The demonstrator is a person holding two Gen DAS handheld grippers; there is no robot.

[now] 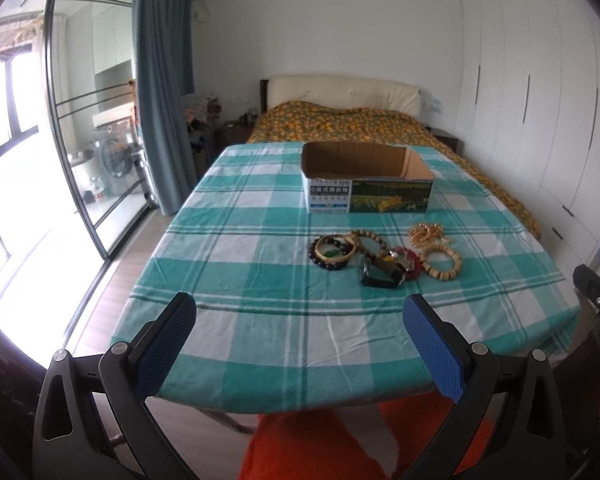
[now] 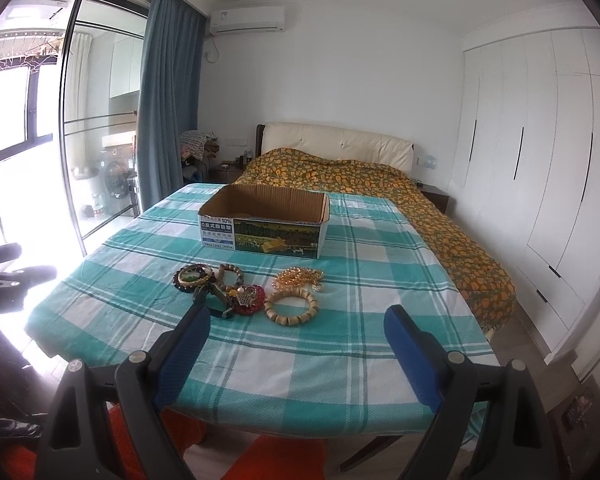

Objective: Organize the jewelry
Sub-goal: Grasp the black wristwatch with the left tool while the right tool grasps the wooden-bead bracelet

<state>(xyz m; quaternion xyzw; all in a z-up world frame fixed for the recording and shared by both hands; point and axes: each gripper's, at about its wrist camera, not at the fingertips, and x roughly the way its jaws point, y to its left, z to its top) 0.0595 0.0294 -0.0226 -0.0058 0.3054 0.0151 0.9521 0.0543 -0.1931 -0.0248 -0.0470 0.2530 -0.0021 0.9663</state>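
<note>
I see left gripper [image 1: 300,312] and right gripper [image 2: 296,320] both wide open, empty, over the desk's [image 1: 228,280] near edge; jewelry pile [image 1: 384,256] mid-desk, cardboard box [image 1: 366,178] toward the far edge.

Bright daylight from glass doors [image 1: 40,140] at left | glare blown out on floor | strong fisheye bending, dark vignetted corners

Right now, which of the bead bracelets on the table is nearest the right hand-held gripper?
The pale wooden bead bracelet, the open ring of chunky cream beads at the cluster's near right edge. The dark bead bracelet and gold bead pile lie farther off.
</note>
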